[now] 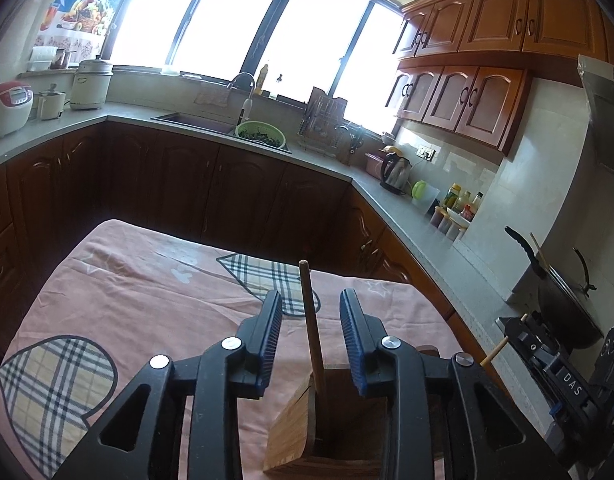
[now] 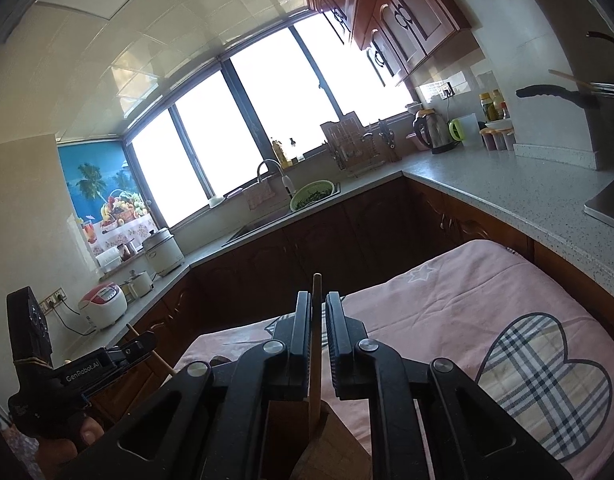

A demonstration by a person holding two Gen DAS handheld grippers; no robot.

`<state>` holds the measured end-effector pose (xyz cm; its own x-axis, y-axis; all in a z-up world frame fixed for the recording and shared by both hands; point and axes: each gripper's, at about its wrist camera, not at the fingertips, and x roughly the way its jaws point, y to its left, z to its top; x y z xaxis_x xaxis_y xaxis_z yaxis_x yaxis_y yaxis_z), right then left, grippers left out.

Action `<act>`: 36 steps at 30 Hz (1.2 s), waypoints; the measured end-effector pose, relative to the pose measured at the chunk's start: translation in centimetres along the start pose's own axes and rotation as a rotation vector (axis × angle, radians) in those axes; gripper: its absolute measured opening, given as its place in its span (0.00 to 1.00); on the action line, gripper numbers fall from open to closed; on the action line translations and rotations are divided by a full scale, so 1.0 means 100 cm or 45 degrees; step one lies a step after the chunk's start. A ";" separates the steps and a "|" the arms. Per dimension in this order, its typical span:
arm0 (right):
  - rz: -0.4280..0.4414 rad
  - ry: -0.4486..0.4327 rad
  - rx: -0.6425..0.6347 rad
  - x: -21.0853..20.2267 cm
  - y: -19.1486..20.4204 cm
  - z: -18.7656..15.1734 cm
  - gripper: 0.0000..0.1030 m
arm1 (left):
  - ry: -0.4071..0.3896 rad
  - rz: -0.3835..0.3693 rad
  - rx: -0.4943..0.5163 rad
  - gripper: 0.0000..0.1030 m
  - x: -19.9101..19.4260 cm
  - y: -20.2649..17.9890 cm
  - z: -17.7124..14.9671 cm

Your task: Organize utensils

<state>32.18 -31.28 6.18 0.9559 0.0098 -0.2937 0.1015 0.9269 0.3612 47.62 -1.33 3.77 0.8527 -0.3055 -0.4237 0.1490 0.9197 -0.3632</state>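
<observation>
Chopstick [image 1: 311,328], a dark wooden one, stands nearly upright in the gap between the left gripper's [image 1: 311,344] spread fingers [image 1: 272,340], touching neither blue-ribbed pad. Its lower end drops into a wooden utensil holder [image 1: 295,432] that sits directly under the gripper on the table, which is draped in a pink cloth [image 1: 147,300] printed with plaid hearts.

From the right wrist view, the right gripper [image 2: 318,340] has its fingers [image 2: 303,340] drawn close together around a wooden chopstick [image 2: 315,344], whose tip rises just above them and whose lower end enters the wooden holder [image 2: 327,440]. A thin gap still shows on either side of the stick, so I cannot tell whether the pads actually pinch it or merely flank it. Whether this is the same stick seen from the left wrist is also unclear.

Each camera catches the other gripper from outside. The left wrist view shows the right gripper [image 1: 555,368] at its lower right edge with a pale stick [image 1: 503,340] poking out of it. The right wrist view shows the left gripper [image 2: 79,376] at its lower left, with a hand [image 2: 67,440] beneath it and a pale stick [image 2: 151,350] near it.

Only the left view shows the black wok [image 1: 563,300] on the stove; the right view shows the ceiling tiles [image 2: 147,20]. Both show the sink with a green colander [image 1: 261,134] under the windows.
</observation>
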 end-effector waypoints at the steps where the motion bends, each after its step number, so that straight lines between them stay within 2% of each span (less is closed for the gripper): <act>1: -0.004 -0.001 0.004 -0.001 0.000 0.000 0.23 | -0.003 0.000 0.004 0.32 -0.002 0.000 -0.001; 2: 0.000 -0.005 0.011 -0.003 -0.001 0.000 0.38 | -0.002 -0.005 0.006 0.35 -0.005 0.000 -0.003; 3: 0.008 -0.012 0.020 -0.005 -0.001 0.001 0.53 | 0.000 -0.009 0.004 0.44 -0.008 0.001 -0.007; 4: 0.013 -0.019 0.028 -0.008 -0.002 0.001 0.58 | -0.005 -0.010 0.002 0.50 -0.012 0.001 -0.008; 5: 0.016 -0.026 0.034 -0.011 -0.002 0.002 0.62 | -0.010 -0.007 0.005 0.52 -0.016 0.001 -0.009; 7: 0.018 -0.031 0.047 -0.016 -0.003 0.003 0.62 | -0.014 0.000 0.011 0.64 -0.026 0.001 -0.013; 8: 0.019 -0.030 0.057 -0.020 -0.004 0.004 0.65 | -0.016 0.002 0.009 0.67 -0.031 0.001 -0.015; 10: 0.030 -0.032 0.077 -0.027 -0.005 0.004 0.75 | -0.018 0.013 -0.004 0.81 -0.043 0.004 -0.021; 11: 0.037 -0.034 0.083 -0.032 -0.005 0.004 0.80 | -0.020 0.014 -0.009 0.81 -0.050 0.005 -0.024; 15: 0.068 -0.029 0.085 -0.052 -0.004 0.000 0.91 | 0.009 0.013 -0.022 0.82 -0.075 0.009 -0.038; 27: 0.100 0.047 0.059 -0.116 0.000 -0.030 0.93 | 0.076 0.048 -0.034 0.82 -0.164 0.019 -0.077; 36: 0.043 0.099 0.056 -0.165 -0.012 -0.056 0.93 | 0.134 0.059 -0.047 0.82 -0.212 0.022 -0.106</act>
<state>14.77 -30.43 5.66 0.9348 0.0717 -0.3478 0.0830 0.9082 0.4103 24.58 4.56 3.16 0.8008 -0.2889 -0.5246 0.0905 0.9243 -0.3708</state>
